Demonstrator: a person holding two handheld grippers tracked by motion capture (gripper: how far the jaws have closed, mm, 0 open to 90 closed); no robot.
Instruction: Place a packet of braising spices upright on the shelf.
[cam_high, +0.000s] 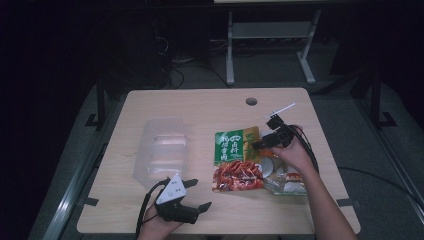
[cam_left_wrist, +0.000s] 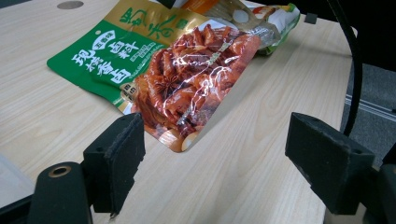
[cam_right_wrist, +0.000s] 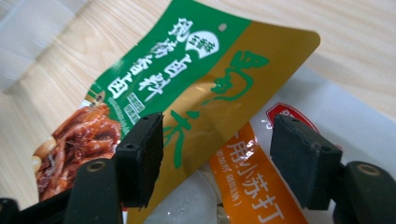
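Pouch (cam_high: 237, 160) edge sits right between the right claw's (cam_high: 261, 143) jaws: in the right gripper view the gold top-right corner of the pouch (cam_right_wrist: 219, 88) lies in the gap, jaws apart, pads (cam_right_wrist: 142, 154) not pressing yet. Right claw is on it from the far-right side, pointing left across the table (cam_high: 210, 105); left claw (cam_high: 197, 194) hangs near the front edge, jaws wide apart, nothing in them, pouch (cam_left_wrist: 159, 70) well ahead of it. So right hand is clearly the nearer one. Pouch long axis runs near-to-far, lying flat, its right edge overlapping a white packet (cam_high: 287, 181) with an orange stripe (cam_right_wrist: 254, 186). Looks: glossy foil-plastic, green and gold top with white characters, red braised-meat picture on lower half. Clear plastic box (cam_high: 162, 150) lies to its left, apart. Likely next: pinch the gold corner.
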